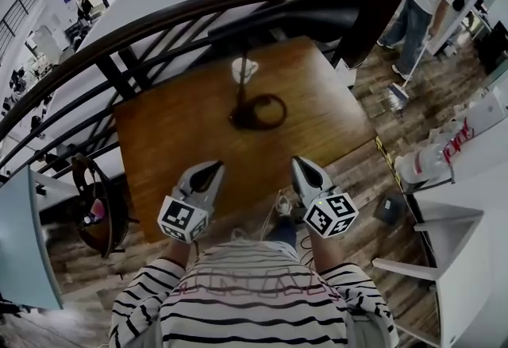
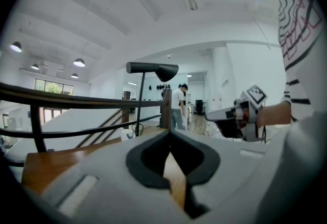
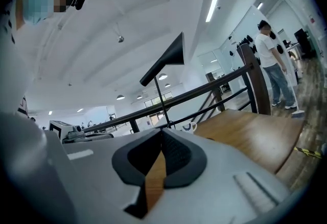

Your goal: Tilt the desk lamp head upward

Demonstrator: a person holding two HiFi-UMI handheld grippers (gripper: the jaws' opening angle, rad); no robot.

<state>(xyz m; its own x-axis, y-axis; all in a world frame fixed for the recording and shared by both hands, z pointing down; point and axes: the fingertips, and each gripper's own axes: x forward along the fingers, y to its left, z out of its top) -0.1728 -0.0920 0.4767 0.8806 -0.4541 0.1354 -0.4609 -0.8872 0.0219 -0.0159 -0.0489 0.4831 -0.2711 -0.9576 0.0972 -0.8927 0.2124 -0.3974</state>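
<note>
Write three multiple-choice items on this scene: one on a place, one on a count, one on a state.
1. The desk lamp stands: A on the floor; B on the wooden table; C on the railing.
2. Number of cups on the table: A none; B one; C three.
3. The left gripper and right gripper are: A shut, empty; B shut on the lamp; C wide open.
Answers: B, its base rests on the tabletop; B, a single white one stands behind the lamp; A, each pair of jaws meets with nothing between.
</note>
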